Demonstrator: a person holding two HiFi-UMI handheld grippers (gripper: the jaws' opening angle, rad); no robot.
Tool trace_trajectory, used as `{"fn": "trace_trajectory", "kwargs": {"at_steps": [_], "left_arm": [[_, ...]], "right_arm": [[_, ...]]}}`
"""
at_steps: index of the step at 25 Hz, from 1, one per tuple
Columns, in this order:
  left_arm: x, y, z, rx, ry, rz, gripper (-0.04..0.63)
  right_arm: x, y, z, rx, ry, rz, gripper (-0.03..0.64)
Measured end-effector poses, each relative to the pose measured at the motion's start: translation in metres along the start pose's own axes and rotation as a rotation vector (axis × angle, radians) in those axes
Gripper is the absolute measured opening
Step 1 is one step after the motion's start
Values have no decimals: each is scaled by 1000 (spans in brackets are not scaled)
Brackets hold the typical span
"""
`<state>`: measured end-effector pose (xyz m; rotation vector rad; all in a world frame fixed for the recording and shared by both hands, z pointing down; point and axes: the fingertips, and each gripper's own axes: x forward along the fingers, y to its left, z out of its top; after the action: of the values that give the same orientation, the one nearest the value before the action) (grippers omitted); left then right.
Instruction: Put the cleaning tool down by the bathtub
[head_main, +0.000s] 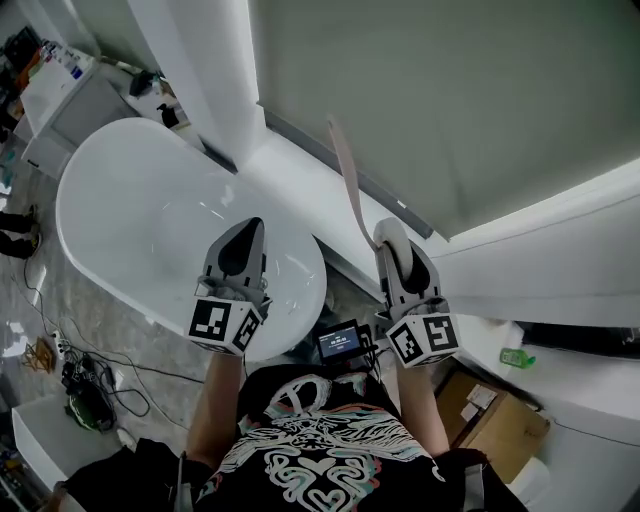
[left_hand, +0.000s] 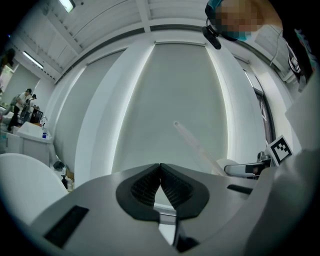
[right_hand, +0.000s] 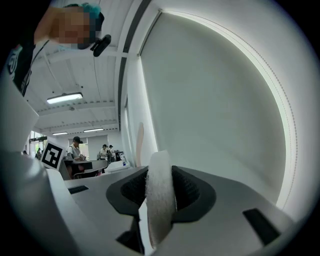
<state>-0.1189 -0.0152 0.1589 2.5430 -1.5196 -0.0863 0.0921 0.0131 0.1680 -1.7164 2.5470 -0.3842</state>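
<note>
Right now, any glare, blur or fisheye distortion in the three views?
Head view: bathtub washes out to near-flat white. Left gripper view: strong fisheye bends the wall panels, corners black. Right gripper view: same bending, bright light strip arcs at right, cleaning tool slightly soft up close.

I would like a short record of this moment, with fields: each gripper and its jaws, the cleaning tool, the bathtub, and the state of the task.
left gripper: jaws together, nothing between them
right gripper: jaws shut on the cleaning tool
cleaning tool: white fuzzy pad between the jaws, long pale handle sticking out past the jaw tips, held in the air
bathtub: white, oval, below the left gripper in the head view
task state: tool not yet put down
</note>
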Motion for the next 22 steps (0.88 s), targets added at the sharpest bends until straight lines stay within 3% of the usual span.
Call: {"fn": "trace_trajectory", "kwargs": {"at_steps": [16, 22], "left_arm": [[71, 34, -41, 64, 76, 84, 17], [86, 61, -76, 47, 134, 122, 17]], "right_arm": [[70, -65, -51, 11, 123, 29, 141], [95, -77, -78, 6, 187, 29, 141]]}}
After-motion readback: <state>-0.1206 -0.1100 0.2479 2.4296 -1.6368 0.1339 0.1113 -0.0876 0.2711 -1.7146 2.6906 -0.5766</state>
